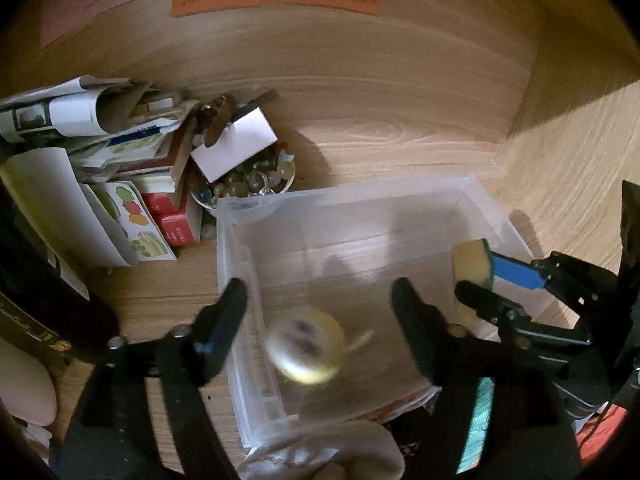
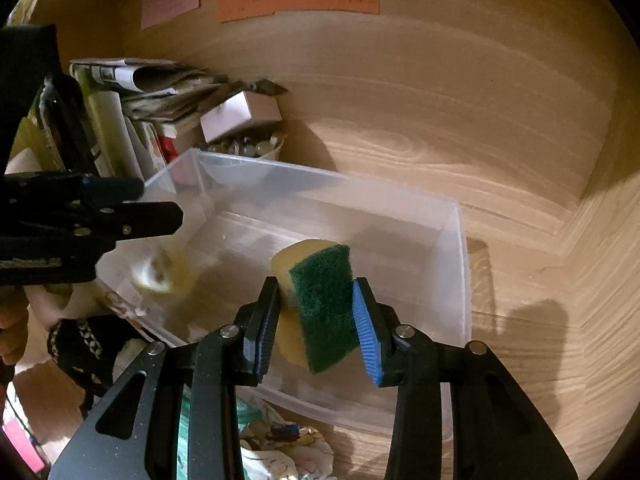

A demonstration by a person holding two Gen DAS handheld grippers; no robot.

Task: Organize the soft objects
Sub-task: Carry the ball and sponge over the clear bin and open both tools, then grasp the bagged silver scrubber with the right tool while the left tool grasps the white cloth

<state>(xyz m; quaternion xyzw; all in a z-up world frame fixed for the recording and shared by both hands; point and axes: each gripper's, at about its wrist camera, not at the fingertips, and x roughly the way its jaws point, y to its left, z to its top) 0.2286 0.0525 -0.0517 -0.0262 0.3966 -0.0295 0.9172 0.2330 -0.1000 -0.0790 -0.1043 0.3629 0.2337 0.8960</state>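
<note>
My right gripper point(image 2: 316, 320) grasps a sponge point(image 2: 320, 304) over the bin point(image 2: 460, 240); left gripper point(image 1: 320, 312) released, blurred ball point(image 1: 308, 344) inside; cloths remain.

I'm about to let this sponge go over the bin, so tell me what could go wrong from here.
1. The right gripper pinches the sponge tilted, above the clear bin; released there, it may tumble and perhaps land on the blurred yellowish toy inside.
2. The left gripper hangs open over the same bin, close to the right one; the two could bump.
3. The bowl of beads touches the bin's far corner; nudging the bin could spill it.
</note>
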